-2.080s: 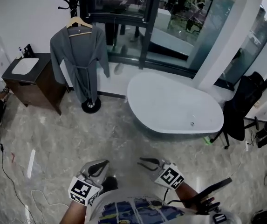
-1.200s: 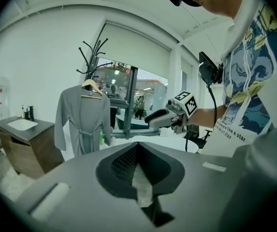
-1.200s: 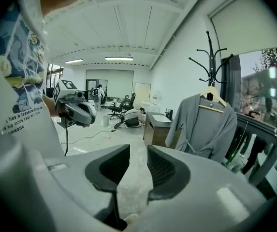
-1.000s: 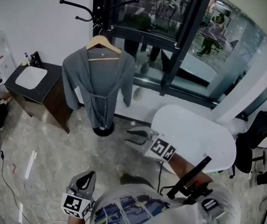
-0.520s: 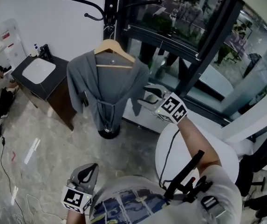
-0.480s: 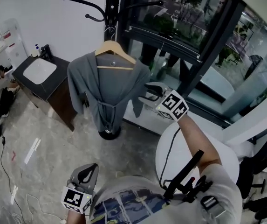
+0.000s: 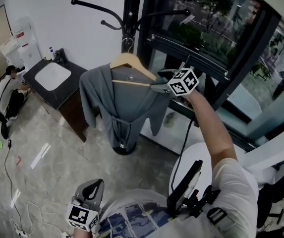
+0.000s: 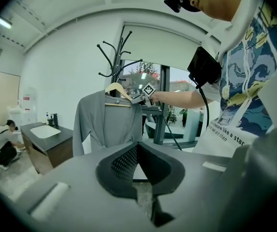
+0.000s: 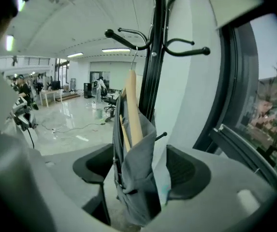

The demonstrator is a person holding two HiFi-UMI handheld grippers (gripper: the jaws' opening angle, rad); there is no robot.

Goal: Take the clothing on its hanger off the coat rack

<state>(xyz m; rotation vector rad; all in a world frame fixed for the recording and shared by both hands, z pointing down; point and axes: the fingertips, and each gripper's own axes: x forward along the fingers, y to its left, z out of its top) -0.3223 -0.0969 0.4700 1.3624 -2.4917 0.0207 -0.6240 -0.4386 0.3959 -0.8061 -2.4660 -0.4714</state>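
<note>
While the left claw (image 8: 137, 148) is closed, the right claw (image 9: 143, 167), just spread, straddles the robe (image 7: 113, 102) untouched.

Dark vanity (image 7: 76, 114), white basin (image 7: 52, 77), window (image 7: 206, 14)

I'm looking at a white wall (image 7: 82, 29) running behind a dark wooden cabinet (image 7: 75, 115), which is carrying a white basin (image 7: 52, 77) in its black top. The grey marbled floor (image 7: 57, 148) is shining under it, with thin cables (image 7: 8, 172) trailing along the left edge. A tall window (image 7: 216, 43) in a black frame is filling the upper right, and part of a white tub (image 7: 181, 157) is showing below it. In the left gripper view I'm seeing a pale roller blind (image 8: 162, 47) hanging above that window. The right gripper view is giving me a long open hall, with strip lights (image 9: 116, 50) glowing on a white ceiling (image 9: 80, 23) and office chairs (image 9: 110, 100) standing far back.
</note>
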